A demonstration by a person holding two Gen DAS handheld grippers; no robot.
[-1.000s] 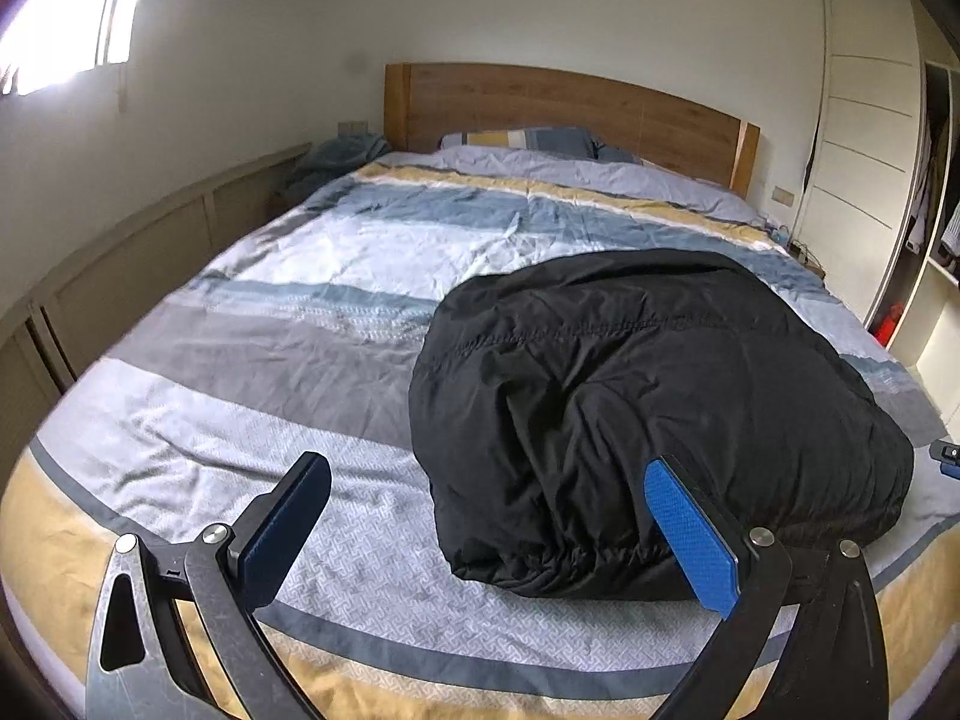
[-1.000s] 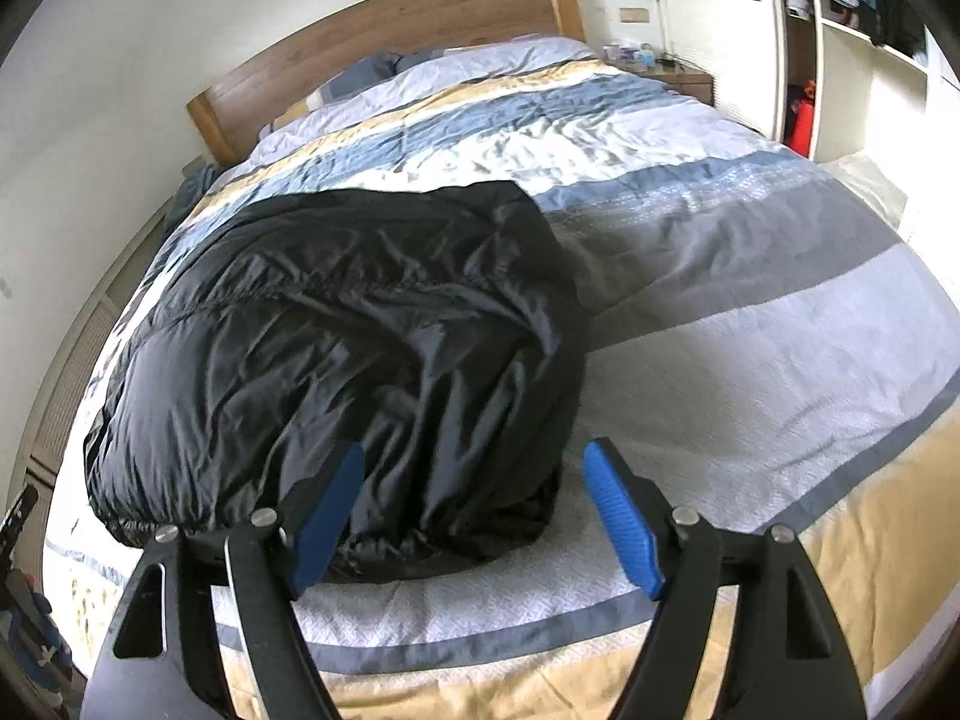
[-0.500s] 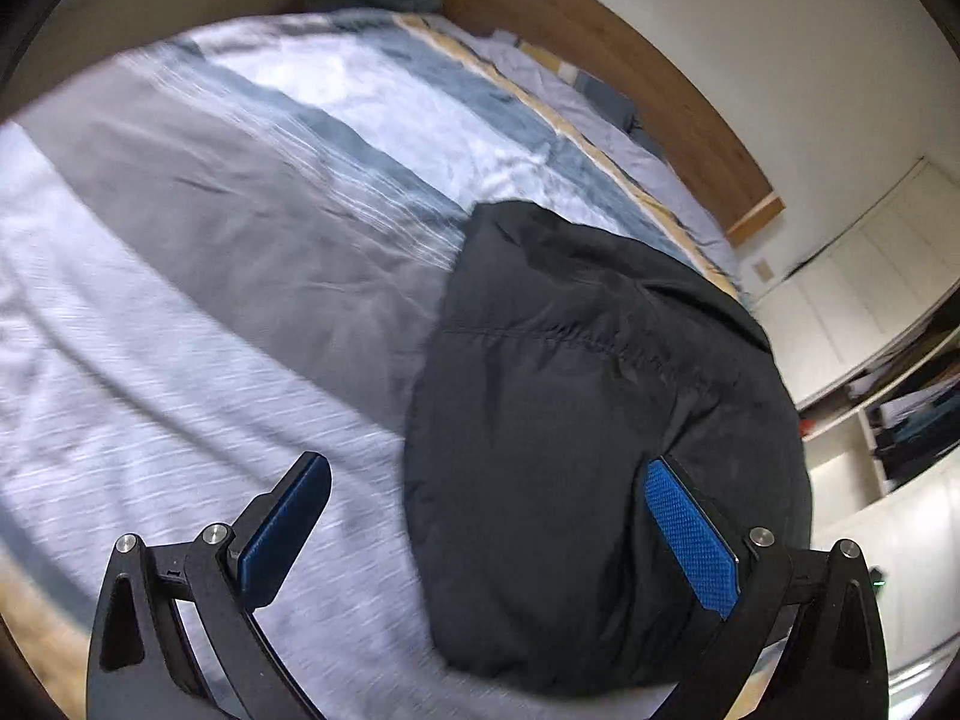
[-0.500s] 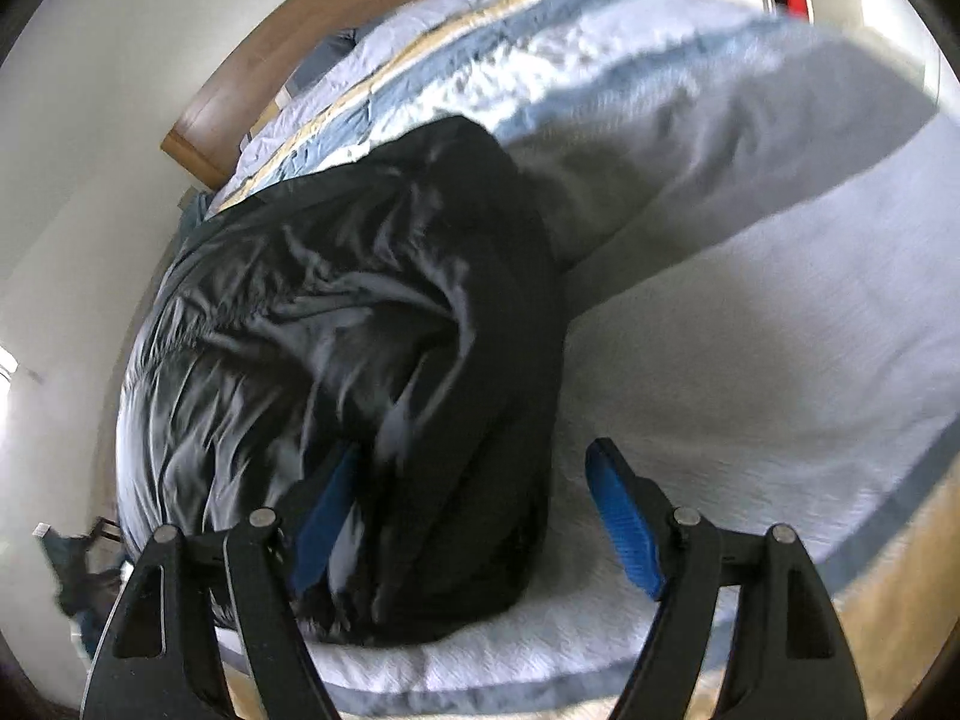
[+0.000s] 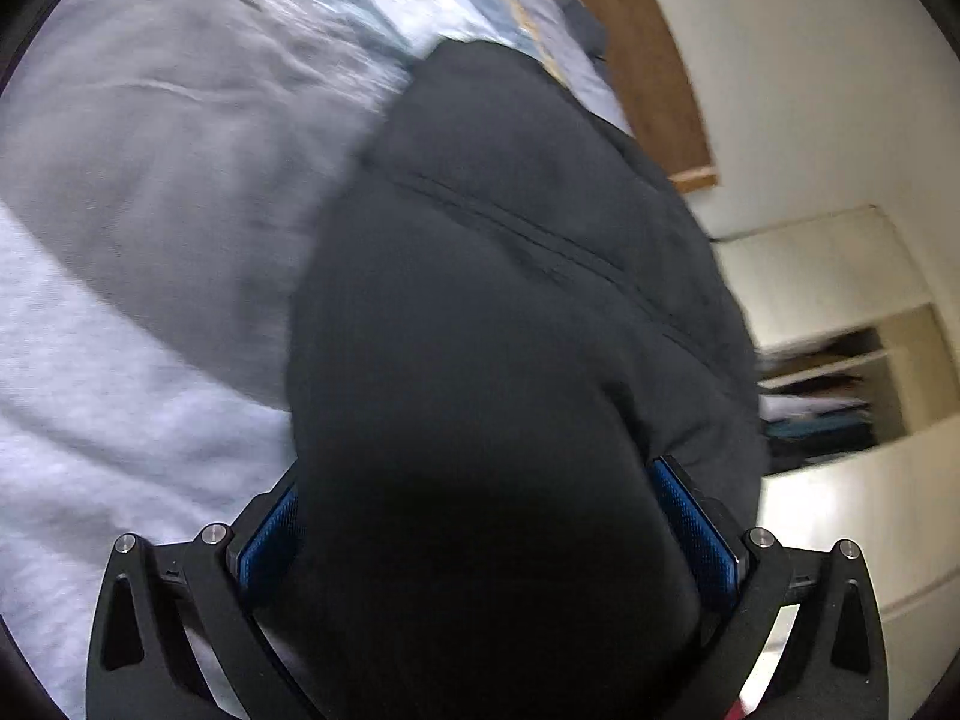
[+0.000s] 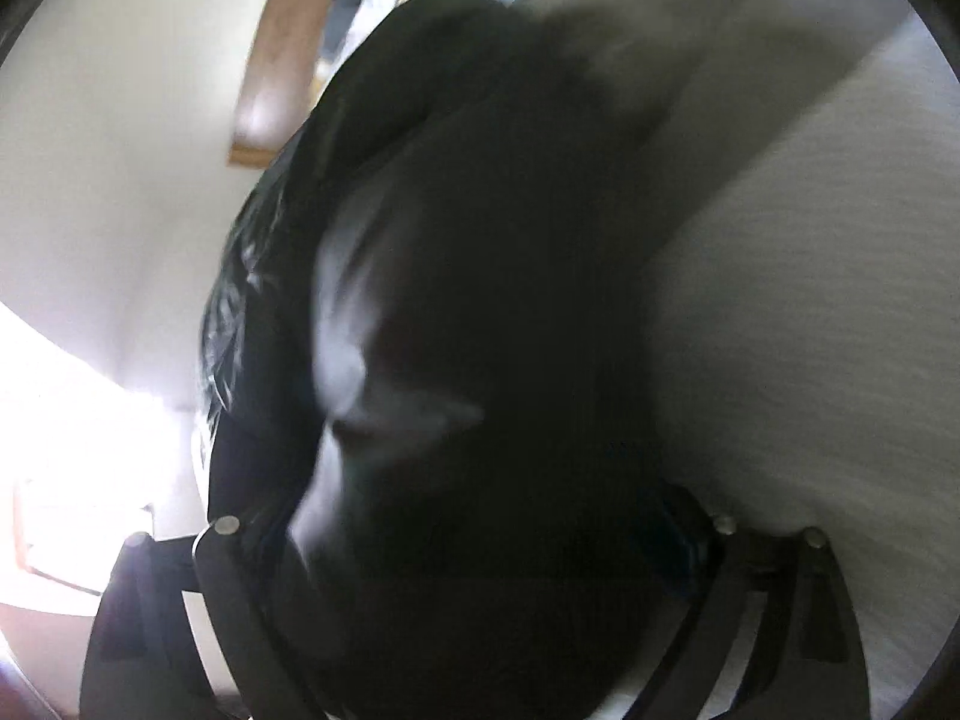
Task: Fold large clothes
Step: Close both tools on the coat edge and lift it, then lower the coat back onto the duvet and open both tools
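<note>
Now both spread claws straddle the black jacket on the bed; the left claw looks unclenched, the right claw is opening, so we should clamp evenly before lifting.

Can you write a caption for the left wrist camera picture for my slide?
Left gripper straddling the folded black puffy jacket on a striped bed.

Daylight glares at the right view's lower left; both fisheye views are motion-blurred, the right perhaps worse.
</note>
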